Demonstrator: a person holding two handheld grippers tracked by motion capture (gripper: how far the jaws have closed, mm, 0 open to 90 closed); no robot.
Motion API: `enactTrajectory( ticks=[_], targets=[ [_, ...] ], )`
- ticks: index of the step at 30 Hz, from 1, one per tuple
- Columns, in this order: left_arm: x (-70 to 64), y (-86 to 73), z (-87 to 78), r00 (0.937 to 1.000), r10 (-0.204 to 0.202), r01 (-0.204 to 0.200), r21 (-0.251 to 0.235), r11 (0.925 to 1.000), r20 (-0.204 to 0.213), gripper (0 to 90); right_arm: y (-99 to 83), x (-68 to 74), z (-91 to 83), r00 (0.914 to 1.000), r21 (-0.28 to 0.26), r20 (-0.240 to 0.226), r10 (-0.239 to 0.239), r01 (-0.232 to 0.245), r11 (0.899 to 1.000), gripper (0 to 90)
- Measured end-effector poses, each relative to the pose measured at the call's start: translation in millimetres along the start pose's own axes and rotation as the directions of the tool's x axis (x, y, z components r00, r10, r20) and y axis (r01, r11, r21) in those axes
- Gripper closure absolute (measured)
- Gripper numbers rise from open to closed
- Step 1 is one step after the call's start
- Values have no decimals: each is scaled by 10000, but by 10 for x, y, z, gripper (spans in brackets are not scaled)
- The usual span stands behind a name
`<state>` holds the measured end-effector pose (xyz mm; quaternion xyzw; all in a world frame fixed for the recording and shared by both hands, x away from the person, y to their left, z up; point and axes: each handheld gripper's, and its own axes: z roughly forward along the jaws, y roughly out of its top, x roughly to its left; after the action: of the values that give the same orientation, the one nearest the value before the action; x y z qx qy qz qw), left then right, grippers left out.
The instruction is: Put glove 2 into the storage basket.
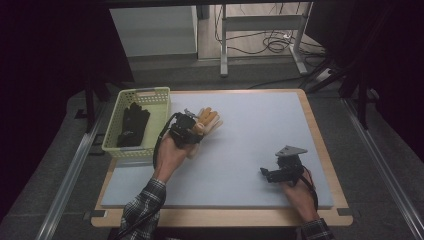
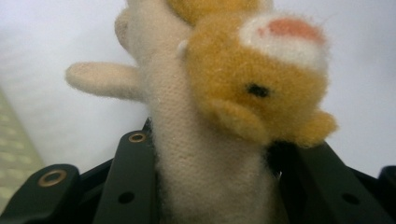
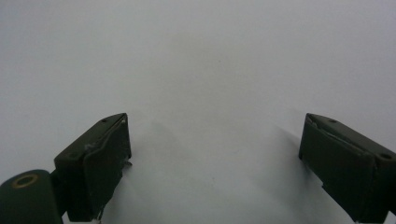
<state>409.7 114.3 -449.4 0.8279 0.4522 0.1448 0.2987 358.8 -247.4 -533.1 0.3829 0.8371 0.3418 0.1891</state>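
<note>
My left tongs (image 1: 192, 125) clamp the cream-and-orange plush glove (image 2: 205, 140) just right of the basket (image 1: 161, 107), right tongs (image 1: 272, 172) idle and agape near right; next, I reckon, swing it left into the basket.

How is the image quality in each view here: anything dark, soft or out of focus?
High view: dim, with near-black side margins, though the basket and mat are readable. Left gripper view: the fuzzy glove sits very close between the left gripper jaws, soft at its edges, background blurred. Right gripper view: the right gripper jaws are slightly soft, casting faint shadows on the evenly lit mat.
</note>
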Motion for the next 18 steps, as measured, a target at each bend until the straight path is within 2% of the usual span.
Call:
enactTrajectory(
  ticks=[3,6,11,15,17,18],
  targets=[
    [90,77,-94,9994,-282,279,-135,9995,-183,601,0,-1,1,10000,-10,1,-9,9,10000,86],
    [142,104,-141,9988,-369,365,-142,9992,-317,601,-1,-1,1,10000,-9,5,-17,17,10000,86],
    [302,142,-260,9958,-648,636,-192,9978,-646,601,-1,-1,1,10000,-12,7,-16,16,10000,86],
    [465,152,-370,9906,-998,974,-297,9948,-934,601,-1,-1,2,10000,-29,1,-7,7,10000,86],
    [590,150,-462,9848,-1313,1270,-446,9909,-1133,601,-1,-1,2,10000,-30,2,-6,6,10000,86],
    [590,150,-462,9848,-1313,1270,-446,9909,-1133,601,-1,-1,2,10000,-30,2,-6,6,10000,86]
  ],
)
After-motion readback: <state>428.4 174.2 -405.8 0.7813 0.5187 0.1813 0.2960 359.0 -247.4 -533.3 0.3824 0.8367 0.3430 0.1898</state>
